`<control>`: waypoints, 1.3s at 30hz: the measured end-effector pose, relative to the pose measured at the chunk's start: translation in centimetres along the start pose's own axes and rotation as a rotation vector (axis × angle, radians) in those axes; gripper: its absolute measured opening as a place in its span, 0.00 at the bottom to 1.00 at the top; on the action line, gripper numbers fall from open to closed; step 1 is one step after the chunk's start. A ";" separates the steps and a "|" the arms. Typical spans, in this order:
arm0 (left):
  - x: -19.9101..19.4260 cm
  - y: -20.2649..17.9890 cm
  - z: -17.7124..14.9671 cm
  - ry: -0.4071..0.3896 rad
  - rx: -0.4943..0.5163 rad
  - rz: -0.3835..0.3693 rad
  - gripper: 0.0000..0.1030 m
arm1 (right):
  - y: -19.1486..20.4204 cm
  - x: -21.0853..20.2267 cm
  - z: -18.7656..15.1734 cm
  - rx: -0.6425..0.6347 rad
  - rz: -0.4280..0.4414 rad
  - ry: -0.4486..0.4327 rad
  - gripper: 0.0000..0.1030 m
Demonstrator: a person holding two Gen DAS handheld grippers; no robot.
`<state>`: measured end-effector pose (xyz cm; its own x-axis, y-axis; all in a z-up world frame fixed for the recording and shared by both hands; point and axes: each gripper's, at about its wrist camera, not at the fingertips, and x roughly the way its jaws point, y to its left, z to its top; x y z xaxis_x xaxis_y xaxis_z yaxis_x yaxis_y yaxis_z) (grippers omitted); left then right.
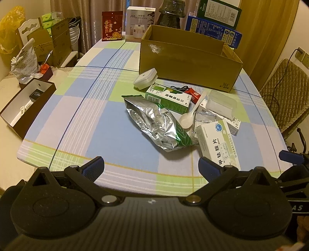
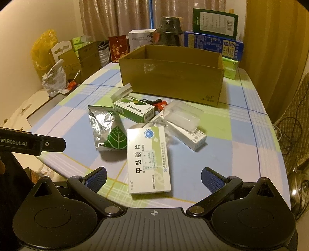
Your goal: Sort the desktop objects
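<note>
A heap of small items lies on the checked tablecloth in front of an open cardboard box. It holds a crumpled foil bag, a green carton, a white medicine box, a white spoon, a clear plastic case and a small white lidded tub. My left gripper hovers open near the table's front edge. My right gripper is open too, its fingers either side of the medicine box's near end.
Boxes and a dark vase stand behind the cardboard box. A brown open gift box and more cartons sit off the table's left edge. A quilted chair stands at the right. The left half of the tablecloth is bare.
</note>
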<state>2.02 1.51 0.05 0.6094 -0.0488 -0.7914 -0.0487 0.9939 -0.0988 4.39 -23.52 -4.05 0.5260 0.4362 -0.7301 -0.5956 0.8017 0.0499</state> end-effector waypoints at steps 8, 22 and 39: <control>1.3 0.5 0.8 0.018 -0.003 -0.015 0.99 | 0.4 3.1 0.6 -0.043 0.003 0.040 0.98; 6.2 2.2 3.1 0.067 0.007 -0.047 0.99 | 0.6 8.7 1.6 -0.076 0.014 0.122 0.98; 9.8 2.7 5.2 0.097 0.145 -0.101 0.99 | 0.3 11.3 1.8 -0.081 0.020 0.164 0.67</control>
<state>11.94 4.20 -4.83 0.5256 -0.1516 -0.8371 0.1280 0.9869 -0.0984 11.24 -17.58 -11.01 0.4112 0.3740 -0.8313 -0.6552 0.7553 0.0157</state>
